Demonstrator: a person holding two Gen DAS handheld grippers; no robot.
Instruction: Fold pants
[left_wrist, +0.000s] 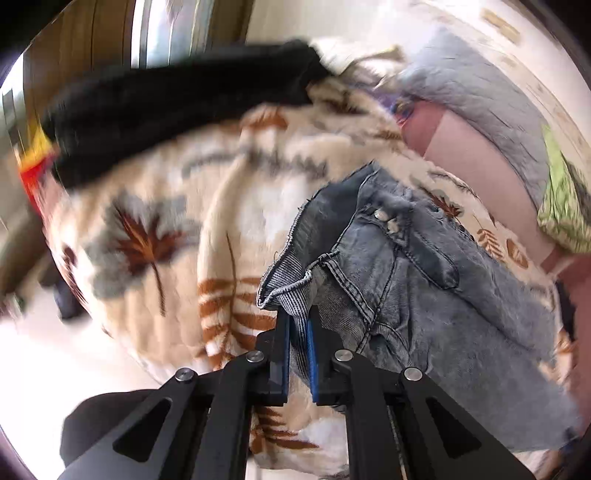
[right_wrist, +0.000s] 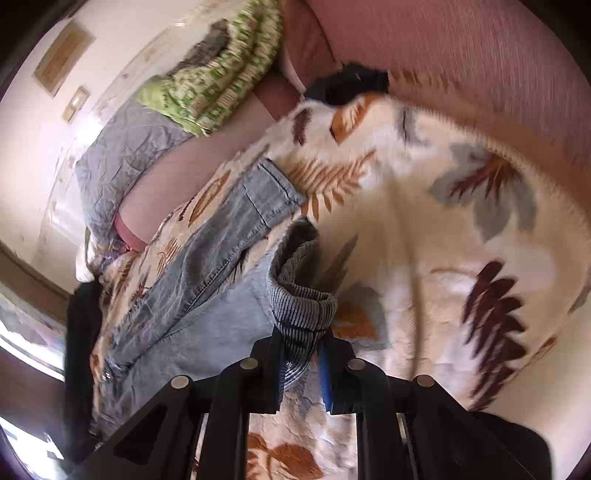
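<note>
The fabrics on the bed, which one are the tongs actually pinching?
The blue denim pants. Both the left tongs and right tongs clamp its edge; the leaf-print blanket and black garment lie untouched.

Place: I'm working in a home bedroom.
Surface: a bed under a fleece blanket (left_wrist: 155, 206) printed with leaves.
Bedding: grey quilt (right_wrist: 122, 155), green patterned cloth (right_wrist: 221, 74), pink sheet (right_wrist: 461, 55).
Walls: pale, with a switch plate (right_wrist: 75, 103).
</note>
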